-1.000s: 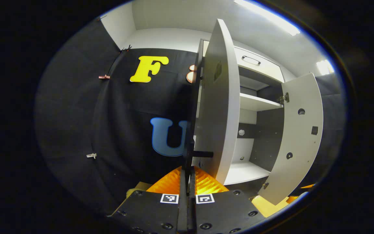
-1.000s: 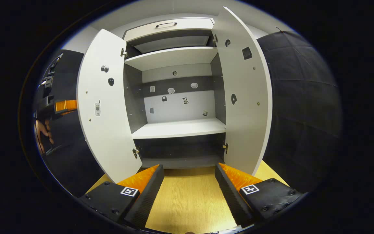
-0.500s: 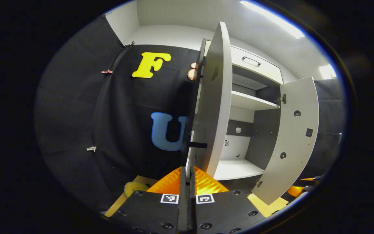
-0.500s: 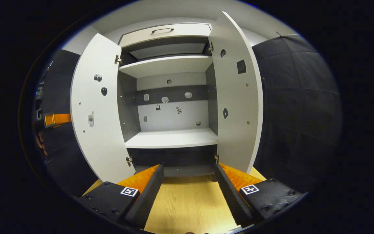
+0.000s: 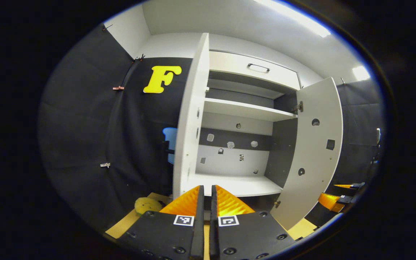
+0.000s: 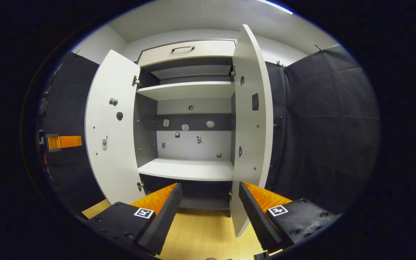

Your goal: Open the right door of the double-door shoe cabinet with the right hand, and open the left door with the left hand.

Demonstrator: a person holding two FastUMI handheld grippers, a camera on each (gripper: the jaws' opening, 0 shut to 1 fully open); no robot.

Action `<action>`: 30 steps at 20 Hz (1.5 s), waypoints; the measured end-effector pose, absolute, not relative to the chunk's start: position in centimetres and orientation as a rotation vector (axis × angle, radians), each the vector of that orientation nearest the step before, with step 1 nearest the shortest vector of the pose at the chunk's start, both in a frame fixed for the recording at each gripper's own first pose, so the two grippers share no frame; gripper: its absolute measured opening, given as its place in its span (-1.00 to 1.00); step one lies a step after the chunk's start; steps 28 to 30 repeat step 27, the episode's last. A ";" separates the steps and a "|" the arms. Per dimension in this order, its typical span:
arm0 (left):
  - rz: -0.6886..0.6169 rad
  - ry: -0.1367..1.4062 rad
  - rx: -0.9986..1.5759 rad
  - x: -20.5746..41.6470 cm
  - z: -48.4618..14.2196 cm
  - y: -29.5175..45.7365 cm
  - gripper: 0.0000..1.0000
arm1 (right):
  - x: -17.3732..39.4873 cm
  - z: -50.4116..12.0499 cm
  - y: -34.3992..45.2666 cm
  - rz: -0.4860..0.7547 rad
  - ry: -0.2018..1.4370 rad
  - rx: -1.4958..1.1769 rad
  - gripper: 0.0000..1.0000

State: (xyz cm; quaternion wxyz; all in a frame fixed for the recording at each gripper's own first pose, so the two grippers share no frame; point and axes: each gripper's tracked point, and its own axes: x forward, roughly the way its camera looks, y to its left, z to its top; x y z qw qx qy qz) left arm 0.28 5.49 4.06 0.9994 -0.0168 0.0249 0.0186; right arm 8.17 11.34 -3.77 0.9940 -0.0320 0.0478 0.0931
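With both doors of the shoe cabinet swung open, we hold the left gripper clenched on nothing and the right gripper released before it

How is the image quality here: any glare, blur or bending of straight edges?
Left gripper view: ceiling light strips blow out to white; left door sharp, edge bowed. Right gripper view: even light, no blur; both doors curve outward, right door most; cabinet interior crisp, darker under the lower shelf.
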 end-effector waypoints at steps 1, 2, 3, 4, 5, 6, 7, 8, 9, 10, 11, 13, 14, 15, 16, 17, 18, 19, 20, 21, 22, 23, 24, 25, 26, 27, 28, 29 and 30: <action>0.043 0.043 -0.038 0.1 4.0 4.1 -0.78 | 8.0 -3.1 11.0 0.200 0.088 -0.054 0.97; 0.037 0.038 -0.046 -0.2 3.8 2.3 -0.71 | 7.9 -2.6 10.3 0.208 0.082 -0.047 0.97; 0.028 0.038 -0.051 -0.5 3.5 0.9 -0.59 | 7.7 -2.2 9.6 0.215 0.076 -0.043 0.97; 0.031 0.039 -0.049 -1.0 3.1 -0.3 -0.50 | 7.4 -2.0 9.1 0.222 0.073 -0.042 0.97; 0.038 0.042 -0.042 -1.4 2.6 -1.0 -0.26 | 7.3 -1.8 8.4 0.228 0.067 -0.041 0.97; 0.050 0.046 -0.037 -1.8 2.2 -1.6 -0.04 | 7.2 -1.6 7.8 0.230 0.062 -0.038 0.97; 0.069 0.057 -0.031 -2.2 1.6 -1.9 0.18 | 7.0 -1.7 7.1 0.230 0.062 -0.034 0.96; 0.090 0.075 -0.026 -2.5 1.0 -2.1 0.41 | 6.8 -1.9 6.7 0.231 0.066 -0.030 0.96; 0.096 0.087 -0.023 -2.8 0.6 -2.4 0.41 | 6.6 -2.0 6.4 0.229 0.073 -0.023 0.96; 0.093 0.091 -0.020 -3.0 0.4 -2.8 0.46 | 6.3 -2.1 6.3 0.229 0.078 -0.012 0.96; 0.089 0.092 -0.016 -3.2 0.4 -3.0 0.60 | 6.1 -2.1 6.1 0.229 0.081 0.000 0.97; 0.087 0.083 0.001 -3.5 0.5 -2.7 0.81 | 5.7 -2.3 6.1 0.220 0.084 0.015 0.96; 0.079 0.078 0.014 -3.6 0.6 -2.6 0.86 | 5.6 -2.3 6.2 0.211 0.080 0.018 0.96; 0.076 0.075 0.026 -3.8 0.6 -2.1 0.91 | 5.4 -2.3 6.2 0.200 0.073 0.020 0.96; 0.077 0.075 0.040 -3.9 0.5 -1.6 0.92 | 5.4 -2.4 6.2 0.188 0.068 0.020 0.96; 0.079 0.081 0.051 -4.0 0.4 -1.0 0.92 | 5.3 -2.5 6.4 0.179 0.069 0.015 0.96; 0.077 0.089 0.058 -4.0 0.0 -0.6 0.92 | 5.0 -2.9 6.7 0.174 0.075 0.005 0.96; 0.077 0.089 0.061 -4.2 -0.1 0.0 0.92 | 4.7 -3.2 6.9 0.169 0.079 -0.006 0.96; 0.079 0.084 0.058 -4.4 -0.3 0.6 0.92 | 4.6 -3.4 6.9 0.159 0.080 -0.016 0.96; 0.079 0.080 0.050 -4.4 -0.5 1.0 0.92 | 4.4 -3.8 6.8 0.145 0.085 -0.023 0.96; 0.075 0.078 0.042 -4.5 -0.8 1.4 0.92 | 4.1 -4.3 7.1 0.138 0.092 -0.027 0.96; 0.075 0.076 0.038 -4.7 -1.1 1.9 0.92 | 3.8 -4.6 7.3 0.134 0.096 -0.028 0.96; 0.079 0.075 0.037 -4.9 -1.3 2.5 0.92 | 3.7 -5.0 7.5 0.130 0.100 -0.026 0.97; 0.082 0.071 0.037 -5.0 -1.3 3.0 0.92 | 3.5 -5.3 7.8 0.130 0.107 -0.026 0.97; 0.080 0.073 0.037 -4.9 -1.5 3.4 0.92 | 3.3 -5.5 8.0 0.127 0.114 -0.026 0.97; 0.075 0.080 0.039 -4.9 -1.6 3.5 0.92 | 3.2 -5.6 8.1 0.119 0.113 -0.026 0.97; 0.075 0.080 0.039 -4.9 -1.6 3.5 0.92 | 3.2 -5.6 8.1 0.119 0.113 -0.026 0.97; 0.075 0.080 0.039 -4.9 -1.6 3.5 0.92 | 3.2 -5.6 8.1 0.119 0.113 -0.026 0.97; 0.075 0.080 0.039 -4.9 -1.6 3.5 0.92 | 3.2 -5.6 8.1 0.119 0.113 -0.026 0.97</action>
